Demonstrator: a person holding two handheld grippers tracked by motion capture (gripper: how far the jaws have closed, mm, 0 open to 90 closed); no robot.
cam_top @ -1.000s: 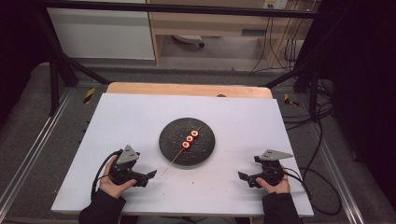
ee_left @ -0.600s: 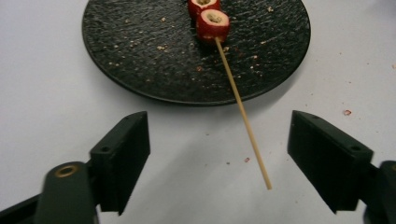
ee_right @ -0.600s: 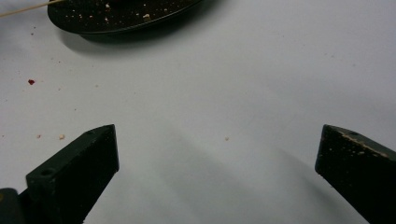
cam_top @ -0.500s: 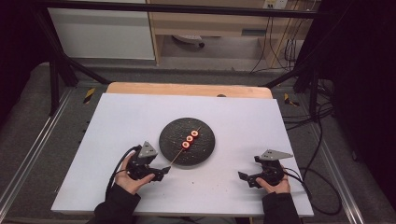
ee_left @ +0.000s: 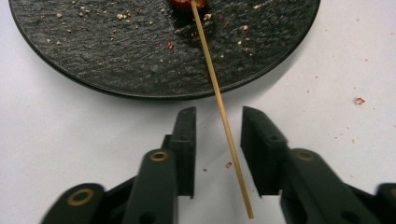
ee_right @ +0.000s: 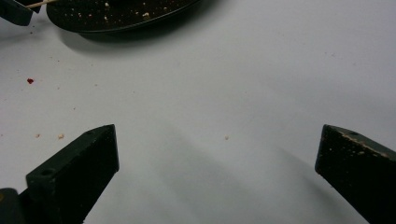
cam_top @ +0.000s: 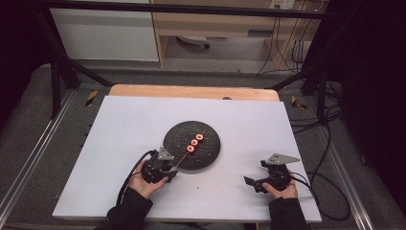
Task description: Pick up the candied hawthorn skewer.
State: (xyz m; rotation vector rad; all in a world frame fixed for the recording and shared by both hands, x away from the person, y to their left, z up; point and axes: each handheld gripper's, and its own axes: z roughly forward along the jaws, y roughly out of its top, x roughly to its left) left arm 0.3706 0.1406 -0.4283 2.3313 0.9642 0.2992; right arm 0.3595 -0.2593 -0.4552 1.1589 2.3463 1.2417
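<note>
A black plate point(cam_top: 191, 144) is parked mid-worktop point(cam_top: 119, 124), with a wooden skewer point(ee_left: 219, 107) carrying red slices point(cam_top: 195, 142) laid across it, its bare end poking off the near rim. The left gripper point(ee_left: 217, 140) is set around that end, jaws apart, not touching. The right gripper point(ee_right: 217, 158) is held wide open near the front right corner.

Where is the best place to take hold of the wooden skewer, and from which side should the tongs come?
Probably the bare tail of the skewer, which sticks out past the black plate's rim over the white table. Come from the near side along its length, as the open left tongs already straddle it; the red pieces sit farther up.
</note>
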